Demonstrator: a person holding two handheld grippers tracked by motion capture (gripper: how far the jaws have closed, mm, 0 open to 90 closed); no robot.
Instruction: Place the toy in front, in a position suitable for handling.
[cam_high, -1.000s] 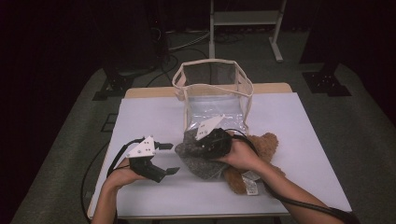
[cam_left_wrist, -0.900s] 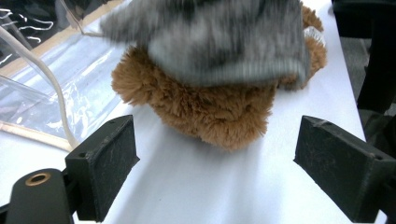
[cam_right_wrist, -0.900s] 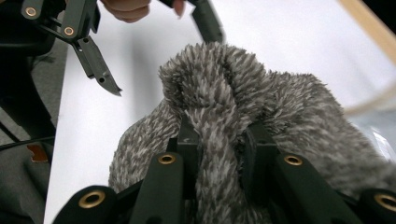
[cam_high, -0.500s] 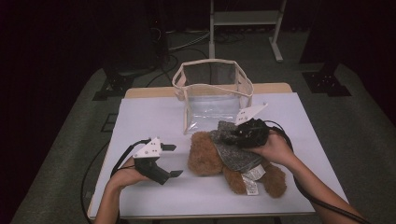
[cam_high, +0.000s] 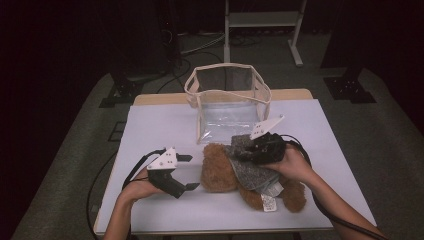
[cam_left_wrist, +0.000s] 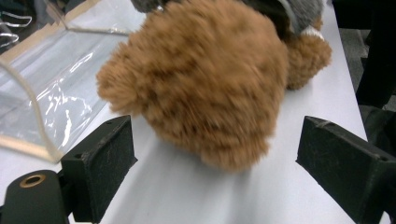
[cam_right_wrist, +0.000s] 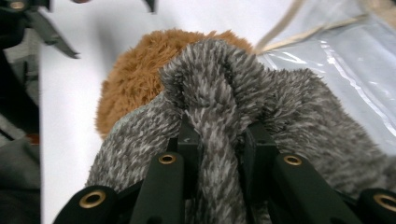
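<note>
Looking down over a white table (cam_high: 150, 125) in a dark room, with a clear bag (cam_high: 227, 107) standing open-topped at the far side. Finding the teddy bear (cam_high: 220, 172) lying just in front of that bag, near the middle of the table, head toward the person's left and a grey knit garment (cam_high: 252, 170) covering its body.

Pinching a raised fold of that grey knit with the right gripper (cam_high: 245, 152), jaws clamped tight on the fabric in the right gripper view, the brown fur showing just beyond. Holding the left gripper (cam_high: 192, 171) close beside the bear's head, jaws spread wide and gripping nothing, the fuzzy head sitting ahead of them and between their lines without touching either pad.

Judging the bear as light, soft and squashy: giving under pressure, sagging when lifted by one end, unlikely to break or slip on the pads. Expecting the knit to stretch and slide over the fur, so gripping cloth alone probably means dragging the garment rather than the toy. Favouring a hold across the head or the stuffed body, closing well into the plush, for carrying it toward the bag.
</note>
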